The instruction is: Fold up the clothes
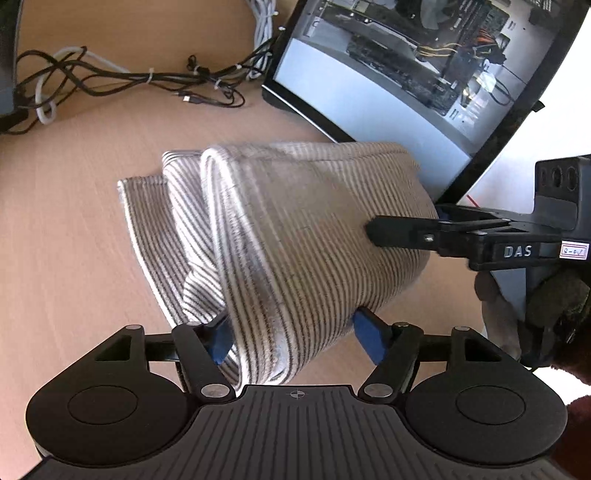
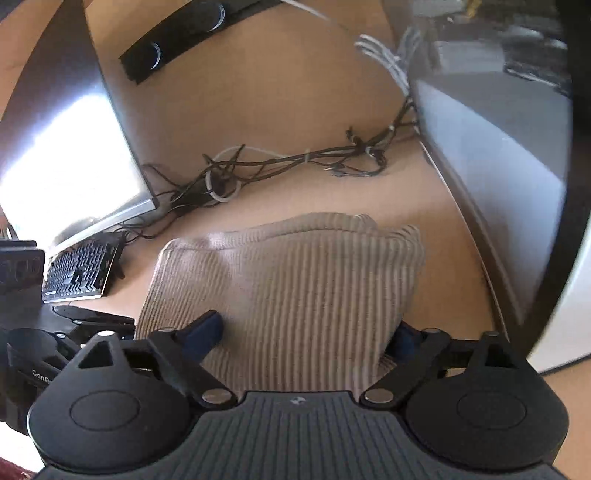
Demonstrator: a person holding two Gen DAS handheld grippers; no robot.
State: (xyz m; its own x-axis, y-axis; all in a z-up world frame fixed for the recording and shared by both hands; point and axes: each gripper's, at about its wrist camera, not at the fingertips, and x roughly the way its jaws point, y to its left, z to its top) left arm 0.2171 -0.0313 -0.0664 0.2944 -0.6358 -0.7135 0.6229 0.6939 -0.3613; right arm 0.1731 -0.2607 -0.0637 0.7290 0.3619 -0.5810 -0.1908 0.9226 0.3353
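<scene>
Striped cloth (image 1: 295,229) sits bunched on our table (image 1: 74,240); our left gripper (image 1: 295,332) and right gripper (image 2: 306,336) fingers straddle it, whether pinching we cannot tell.

Black left claw (image 1: 297,338) with blue pads, ribbed grey housing, right claw (image 2: 308,336) marked "DAS", silver screws

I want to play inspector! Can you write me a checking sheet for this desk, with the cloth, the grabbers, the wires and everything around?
Surface: wooden desk, light brown.
Job's things: striped cloth, bunched in folds, partly lifted.
Clutter: keyboard at the left edge.
Grippers: left gripper and right gripper each straddle the cloth; grip unclear.
Cables: tangled black and white cables behind the cloth.
Surroundings: computer case with a glass side, monitor, black speaker bar.
</scene>
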